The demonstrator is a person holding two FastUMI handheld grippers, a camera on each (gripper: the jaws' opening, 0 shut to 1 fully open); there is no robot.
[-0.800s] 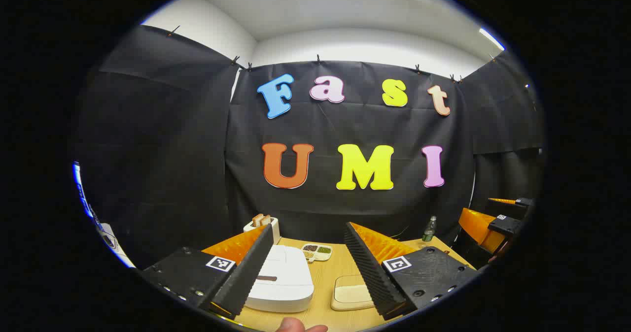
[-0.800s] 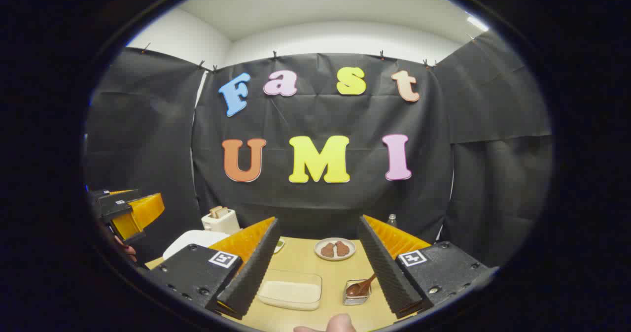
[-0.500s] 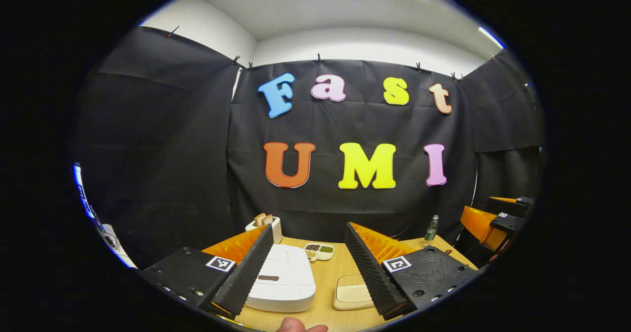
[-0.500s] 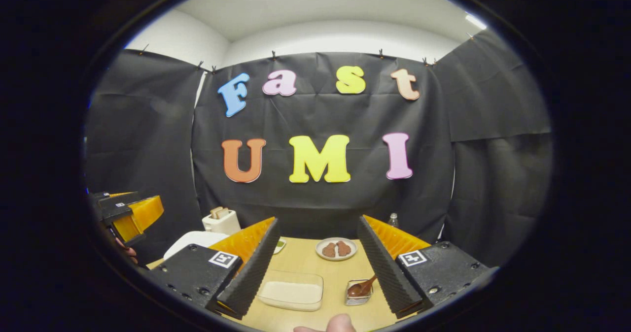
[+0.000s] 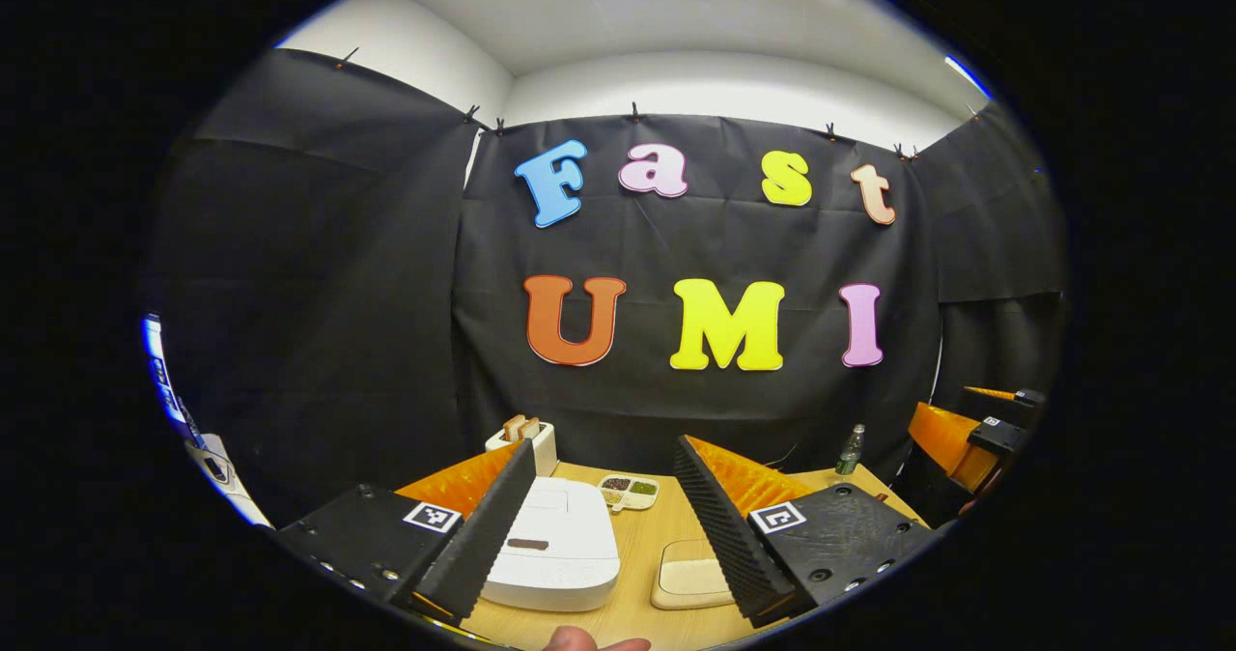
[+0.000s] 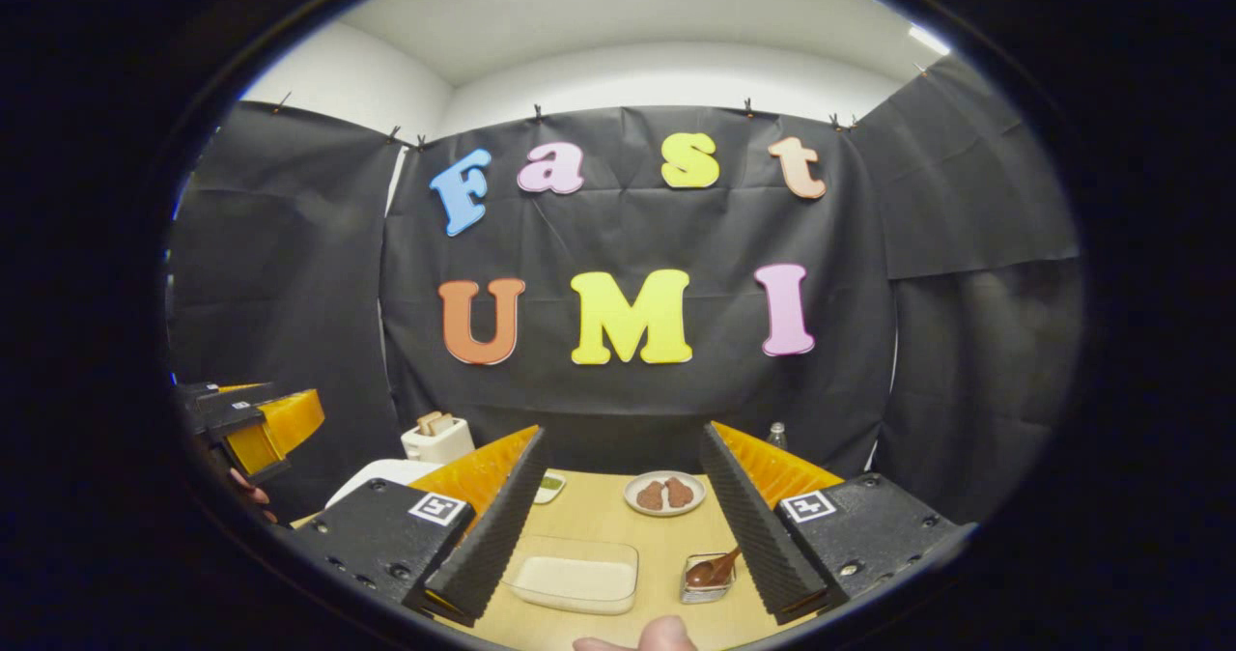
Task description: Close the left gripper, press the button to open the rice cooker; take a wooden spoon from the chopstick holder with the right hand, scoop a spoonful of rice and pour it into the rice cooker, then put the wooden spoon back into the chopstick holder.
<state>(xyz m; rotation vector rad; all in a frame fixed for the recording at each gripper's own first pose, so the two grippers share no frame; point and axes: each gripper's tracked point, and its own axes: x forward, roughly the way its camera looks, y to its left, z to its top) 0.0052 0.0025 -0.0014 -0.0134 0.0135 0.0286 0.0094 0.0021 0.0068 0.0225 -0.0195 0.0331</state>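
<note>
Both grippers hover above the wooden table (image 5: 637,545), fingers spread wide and holding nothing. The left gripper (image 5: 603,525) partly hides the closed white rice cooker (image 5: 555,550). The right gripper (image 6: 618,530) cuts off the wooden spoon (image 6: 713,569) lying in its small holder (image 6: 705,585), beside the rice tray (image 6: 575,576).

Your left gripper (image 5: 603,525): two wedge-shaped fingers with ribbed inner faces, each mounted on a dark textured block that carries a square black-and-white marker and round screw heads along its edge. Your right gripper (image 6: 623,521): the same build, markers and screws alike. At the bottom rim of each view, nearer you than the blocks, a fingertip (image 6: 666,635) shows.
</note>
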